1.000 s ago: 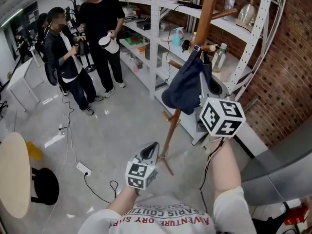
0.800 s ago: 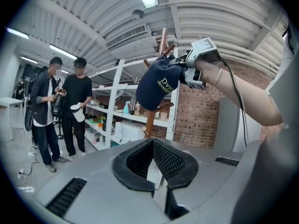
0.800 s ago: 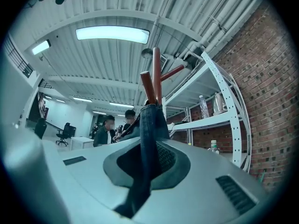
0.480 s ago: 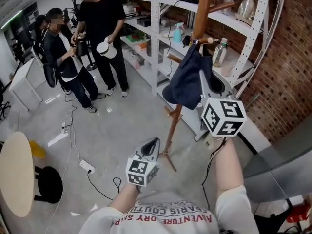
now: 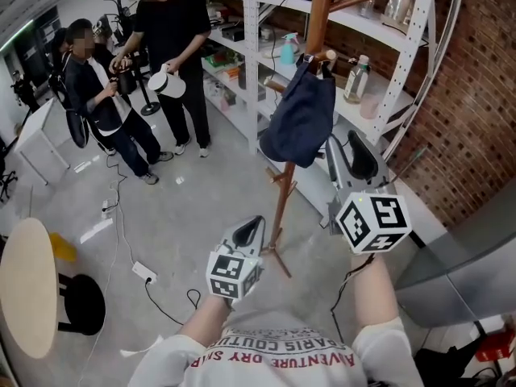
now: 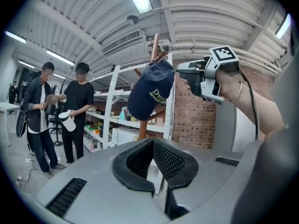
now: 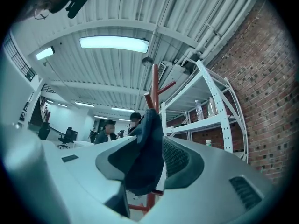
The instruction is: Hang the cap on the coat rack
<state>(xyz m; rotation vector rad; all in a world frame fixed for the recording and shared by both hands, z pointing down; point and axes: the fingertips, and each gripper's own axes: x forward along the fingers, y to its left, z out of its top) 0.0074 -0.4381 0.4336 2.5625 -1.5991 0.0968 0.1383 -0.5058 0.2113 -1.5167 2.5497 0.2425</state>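
The right gripper (image 5: 343, 147) has just been opening and its jaws now stand wide apart; the dark blue cap (image 5: 300, 119) shows in the gap between them, but the pads do not press on it. The cap hangs free by its back from an upper peg (image 5: 326, 56) of the wooden coat rack (image 5: 281, 208), brim downward, close in front of this gripper. The left gripper (image 5: 251, 226) is held lower and nearer the person's body, jaw tips together with nothing in them, well apart from the cap. The rack stands on the grey floor (image 5: 177, 224) just before a white shelf unit (image 5: 250, 63) that backs onto a brick wall (image 5: 476, 95). Two people (image 5: 173, 47) stand farther off on the floor.
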